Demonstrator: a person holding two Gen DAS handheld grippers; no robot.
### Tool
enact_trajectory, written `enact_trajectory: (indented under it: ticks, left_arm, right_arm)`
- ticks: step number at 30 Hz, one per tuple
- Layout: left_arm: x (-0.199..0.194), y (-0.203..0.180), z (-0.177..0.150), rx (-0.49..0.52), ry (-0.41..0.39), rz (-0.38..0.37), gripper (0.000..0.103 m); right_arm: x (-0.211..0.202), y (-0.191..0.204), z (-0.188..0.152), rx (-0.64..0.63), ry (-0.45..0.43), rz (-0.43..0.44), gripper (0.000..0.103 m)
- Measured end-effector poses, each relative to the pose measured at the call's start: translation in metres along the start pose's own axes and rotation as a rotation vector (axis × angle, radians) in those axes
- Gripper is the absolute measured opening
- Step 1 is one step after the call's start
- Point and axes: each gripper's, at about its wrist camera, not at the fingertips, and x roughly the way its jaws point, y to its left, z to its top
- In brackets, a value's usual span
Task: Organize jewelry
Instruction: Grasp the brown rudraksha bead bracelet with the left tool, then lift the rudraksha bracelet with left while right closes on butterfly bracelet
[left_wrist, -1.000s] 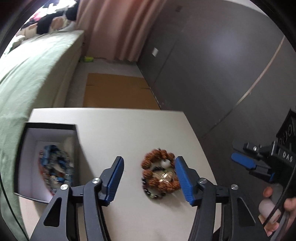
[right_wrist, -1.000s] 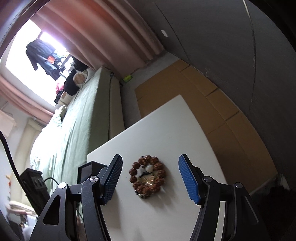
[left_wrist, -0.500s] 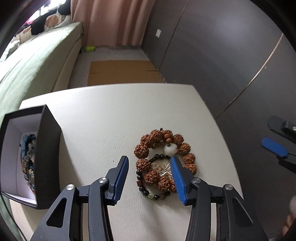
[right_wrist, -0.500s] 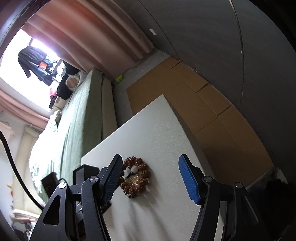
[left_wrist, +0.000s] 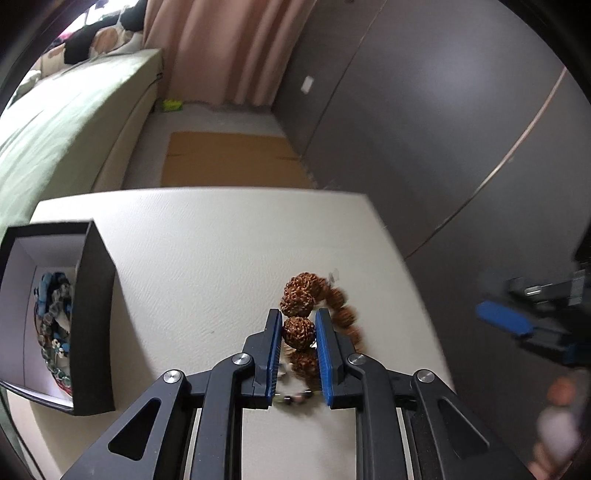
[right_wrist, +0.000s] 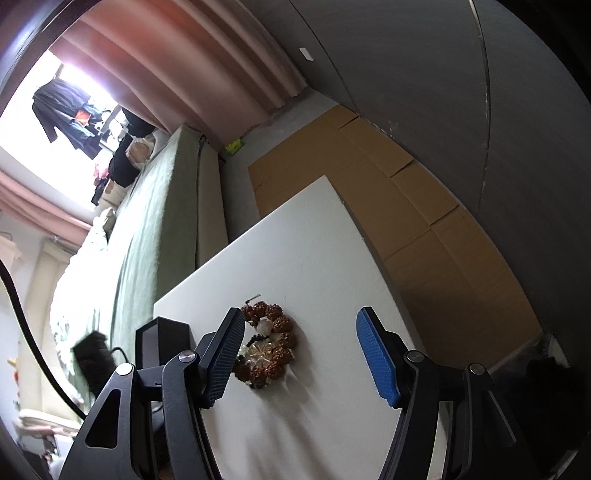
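Observation:
My left gripper (left_wrist: 298, 334) is shut on a brown rudraksha bead bracelet (left_wrist: 300, 330), its blue pads clamping one large bead; the rest of the loop curves off to the right, blurred. A thin dark bead strand (left_wrist: 295, 397) hangs below between the fingers. The bracelet (right_wrist: 269, 347) also shows in the right wrist view, on the white table (right_wrist: 314, 258) with a white bead and a gold piece inside the loop. My right gripper (right_wrist: 299, 358) is open and empty, hovering above it. A black jewelry box (left_wrist: 55, 314) at the left holds blue bead jewelry (left_wrist: 51, 306).
The table's right edge (left_wrist: 406, 266) drops to the floor beside a dark wall. A green bed (left_wrist: 55, 129) lies left of the table. Cardboard sheets (right_wrist: 406, 206) cover the floor beyond. The right gripper (left_wrist: 517, 321) shows blurred at the right of the left wrist view.
My left gripper has closed from open onto a bead of the brown bracelet, and the bracelet looks lifted and blurred with motion. The right gripper stays open.

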Motion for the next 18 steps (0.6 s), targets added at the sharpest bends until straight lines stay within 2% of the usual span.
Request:
enact_trajectory:
  ticks: [8,12,18]
  left_arm:
    - [-0.035,-0.010,0.010,0.004,-0.068,-0.106,0.019]
    - [-0.052,-0.007,0.014,-0.003,-0.107,-0.108,0.019]
    - [-0.072,0.016,0.018,-0.046,-0.147,-0.072,0.019]
  right_arm:
    - [0.009,0.006,-0.003,-0.021,0.017,-0.009,0.064]
    - [0.013,0.012,-0.005,-0.045,0.028,-0.013,0.064]
    - [0.025,0.022,-0.011,-0.077,0.068,0.000,0.064]
